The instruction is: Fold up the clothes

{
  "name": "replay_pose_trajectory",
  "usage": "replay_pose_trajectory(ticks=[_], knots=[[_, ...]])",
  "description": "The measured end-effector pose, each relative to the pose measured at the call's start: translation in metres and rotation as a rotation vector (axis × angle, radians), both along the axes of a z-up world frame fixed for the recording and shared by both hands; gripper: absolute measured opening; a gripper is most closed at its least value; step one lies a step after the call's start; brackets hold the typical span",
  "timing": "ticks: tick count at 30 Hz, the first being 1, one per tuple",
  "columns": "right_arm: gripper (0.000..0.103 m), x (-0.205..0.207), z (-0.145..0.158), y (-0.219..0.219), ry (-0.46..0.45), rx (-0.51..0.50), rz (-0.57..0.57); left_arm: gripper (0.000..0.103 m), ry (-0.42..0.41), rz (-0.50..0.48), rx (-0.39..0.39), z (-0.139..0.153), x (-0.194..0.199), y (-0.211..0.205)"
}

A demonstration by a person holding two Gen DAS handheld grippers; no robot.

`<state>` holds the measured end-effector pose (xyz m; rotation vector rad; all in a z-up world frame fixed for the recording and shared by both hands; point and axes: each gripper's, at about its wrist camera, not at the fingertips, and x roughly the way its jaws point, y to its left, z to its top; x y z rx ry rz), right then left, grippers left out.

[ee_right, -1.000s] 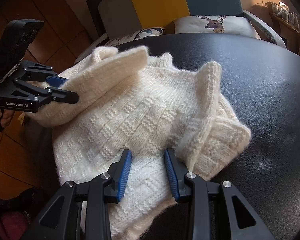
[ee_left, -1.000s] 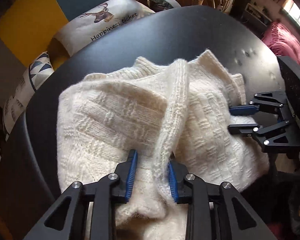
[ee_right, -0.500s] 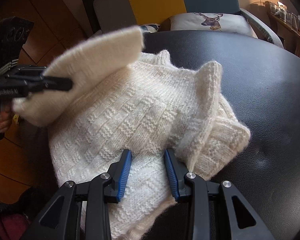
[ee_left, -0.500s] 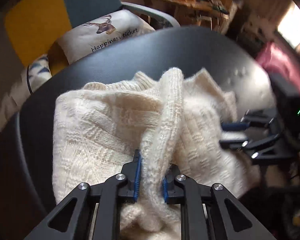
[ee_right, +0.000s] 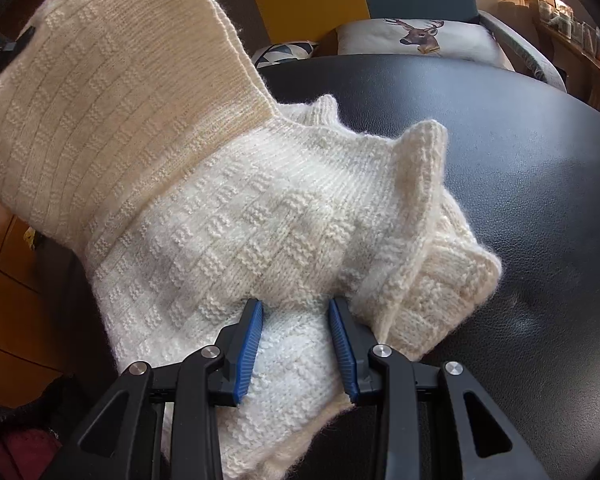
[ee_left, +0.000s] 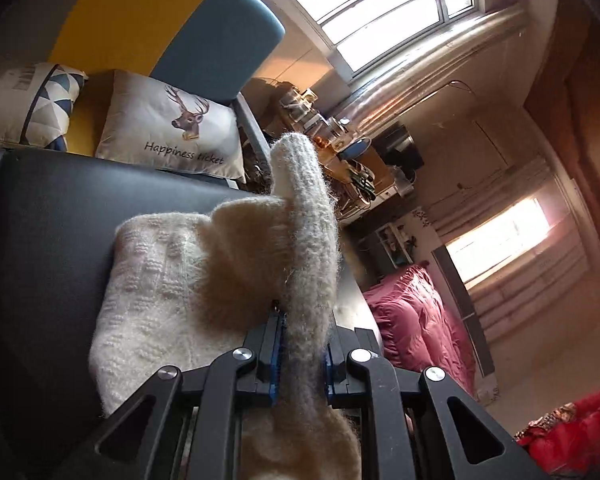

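A black leather-topped desk (ee_right: 540, 184) stands before a yellow-and-blue sofa with a deer cushion (ee_left: 172, 136), and the cream sweater (ee_right: 260, 216) lies bunched on its near edge. My left gripper (ee_left: 302, 354) is clenched on a ribbed edge of the knit, raising that flap clear of the desk, I judge so it can be laid over the body. My right gripper (ee_right: 296, 346) rests spread on the lower part without pinching it, probably pinning it down.

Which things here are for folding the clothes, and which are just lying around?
For the job: cream sweater, left gripper pinching it, right gripper over it, black table.
Just lying around: deer pillow, triangle pillow, red bedding.
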<state>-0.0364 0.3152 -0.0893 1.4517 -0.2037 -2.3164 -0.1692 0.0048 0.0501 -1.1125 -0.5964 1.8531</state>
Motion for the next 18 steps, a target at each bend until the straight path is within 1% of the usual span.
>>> replay_pose_trajectory(ticks=[5, 8, 10, 13, 14, 15, 16, 17, 18], knots=[[0.035, 0.0, -0.002, 0.005, 0.008, -0.04, -0.011, 0.016, -0.045, -0.045, 0.001, -0.018, 0.004, 0.058], [0.035, 0.0, -0.003, 0.008, 0.012, -0.067, -0.015, 0.016, -0.079, -0.054, -0.029, -0.036, 0.008, 0.09], [0.035, 0.0, -0.004, 0.009, 0.016, -0.08, -0.017, 0.016, -0.094, -0.065, -0.079, -0.051, 0.013, 0.11], [0.035, -0.001, -0.006, 0.012, 0.02, -0.111, -0.021, 0.017, -0.107, -0.101, -0.211, -0.075, 0.026, 0.143], [0.035, -0.001, -0.006, 0.014, 0.021, -0.127, -0.025, 0.018, -0.115, -0.114, -0.244, -0.082, 0.031, 0.151], [0.035, -0.002, -0.007, 0.016, 0.022, -0.144, -0.029, 0.021, -0.123, -0.138, -0.26, -0.088, 0.037, 0.158], [0.035, -0.001, -0.008, 0.018, 0.026, -0.159, -0.031, 0.026, -0.142, -0.161, -0.255, -0.091, 0.041, 0.162], [0.035, 0.0, -0.008, 0.019, 0.034, -0.168, -0.03, 0.029, -0.168, -0.176, -0.223, -0.091, 0.044, 0.162], [0.035, 0.001, -0.009, 0.02, 0.043, -0.178, -0.03, 0.035, -0.189, -0.186, -0.17, -0.087, 0.046, 0.159]])
